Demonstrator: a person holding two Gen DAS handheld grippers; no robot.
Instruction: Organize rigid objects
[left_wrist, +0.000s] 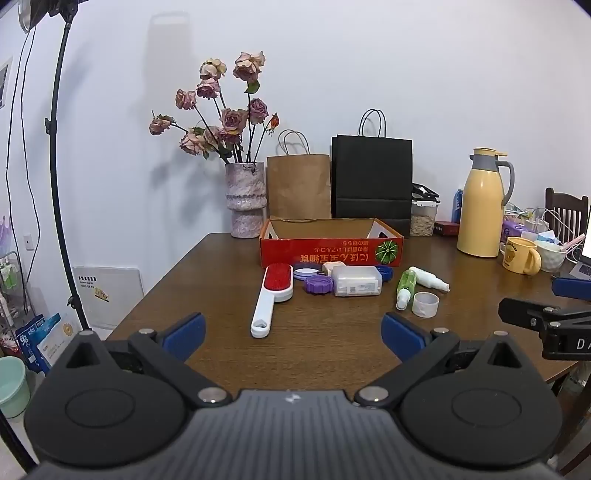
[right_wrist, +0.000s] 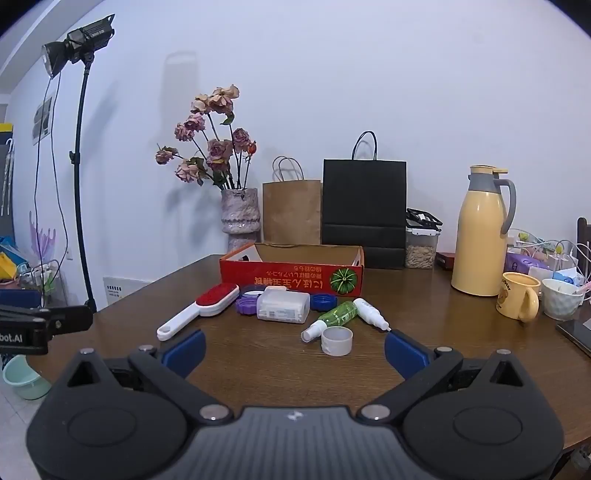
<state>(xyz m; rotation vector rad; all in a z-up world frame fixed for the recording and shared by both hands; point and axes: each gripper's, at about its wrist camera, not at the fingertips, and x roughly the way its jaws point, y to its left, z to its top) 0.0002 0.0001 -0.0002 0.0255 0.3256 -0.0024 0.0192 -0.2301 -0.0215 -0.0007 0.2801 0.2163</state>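
A red cardboard box (left_wrist: 328, 251) (right_wrist: 288, 280) stands open on the brown table. In front of it lie a white brush with a red pad (left_wrist: 271, 293) (right_wrist: 199, 308), a purple lid (left_wrist: 318, 284) (right_wrist: 246, 305), a clear plastic case (left_wrist: 356, 281) (right_wrist: 283, 305), a blue cap (right_wrist: 323, 301), a green spray bottle (left_wrist: 405, 286) (right_wrist: 332, 316), a white bottle (left_wrist: 428, 278) (right_wrist: 371, 314) and a translucent cup (left_wrist: 425, 304) (right_wrist: 336, 341). My left gripper (left_wrist: 293, 334) is open and empty, short of the brush. My right gripper (right_wrist: 295, 349) is open and empty, just short of the cup.
A vase of dried roses (left_wrist: 245, 199), a brown bag (left_wrist: 298, 186) and a black bag (left_wrist: 371, 177) stand behind the box. A yellow thermos (left_wrist: 482, 205), a yellow mug (left_wrist: 521, 254), a bowl and cables crowd the right. A light stand (right_wrist: 79, 147) is at left.
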